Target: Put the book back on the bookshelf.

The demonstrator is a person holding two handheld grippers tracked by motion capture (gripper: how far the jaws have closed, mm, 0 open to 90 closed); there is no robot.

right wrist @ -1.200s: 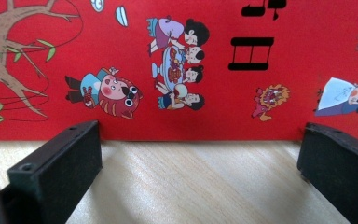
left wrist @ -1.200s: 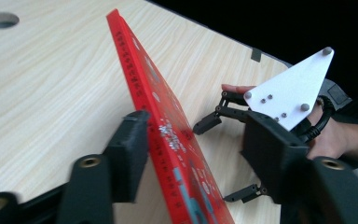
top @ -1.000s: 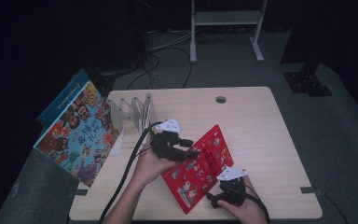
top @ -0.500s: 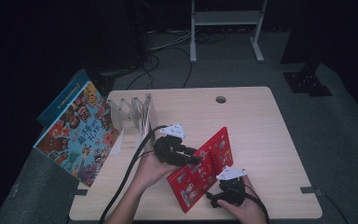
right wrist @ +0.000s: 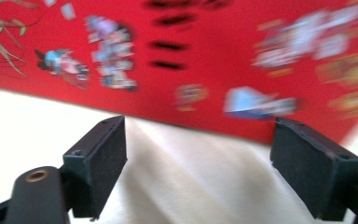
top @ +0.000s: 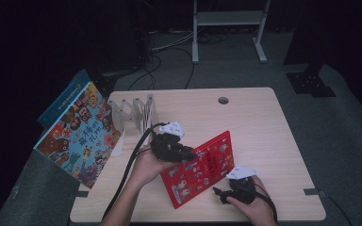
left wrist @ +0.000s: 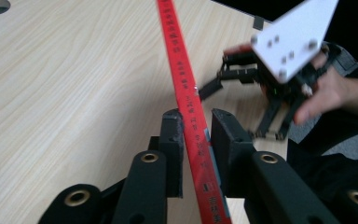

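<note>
Left claw (left wrist: 196, 135) has just been closing around the red book's (top: 199, 168) upright edge; right claw (right wrist: 198, 163), spread, sits just beside it.

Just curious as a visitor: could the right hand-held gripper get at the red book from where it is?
Probably yes: the right hand-held gripper sits open beside the red book, bare table between.

Light wooden table (top: 264, 136), red book (top: 199, 168), clear rack (top: 134, 112)
</note>
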